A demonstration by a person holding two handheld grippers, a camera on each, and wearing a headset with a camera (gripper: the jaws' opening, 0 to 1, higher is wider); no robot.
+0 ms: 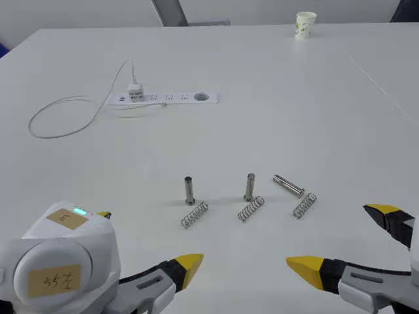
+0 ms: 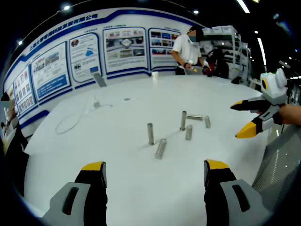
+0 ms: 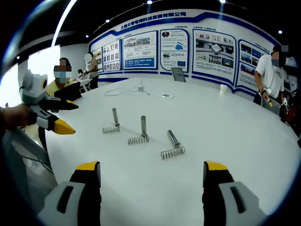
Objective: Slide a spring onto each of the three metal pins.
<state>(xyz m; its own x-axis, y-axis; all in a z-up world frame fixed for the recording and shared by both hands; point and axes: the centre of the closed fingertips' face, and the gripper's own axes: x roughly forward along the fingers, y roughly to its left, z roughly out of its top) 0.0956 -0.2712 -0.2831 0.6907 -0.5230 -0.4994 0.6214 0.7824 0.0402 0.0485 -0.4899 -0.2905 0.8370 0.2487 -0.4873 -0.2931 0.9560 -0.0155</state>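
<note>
Two metal pins stand upright on the white table, the left pin (image 1: 188,190) and the middle pin (image 1: 250,187). A third pin (image 1: 288,186) lies on its side to their right. A loose spring lies flat just in front of each: left spring (image 1: 194,214), middle spring (image 1: 251,209), right spring (image 1: 304,205). My left gripper (image 1: 147,239) hovers open and empty at the near left, short of the springs. At the near right, my right gripper (image 1: 344,239) is open too, holding nothing. The same row shows ahead of the left gripper (image 2: 155,165) and the right gripper (image 3: 150,165).
A white power strip (image 1: 163,98) with a plugged charger and a looping cable (image 1: 65,118) lies at the back left. A paper cup (image 1: 305,25) stands at the far right. People stand beyond the table in both gripper views.
</note>
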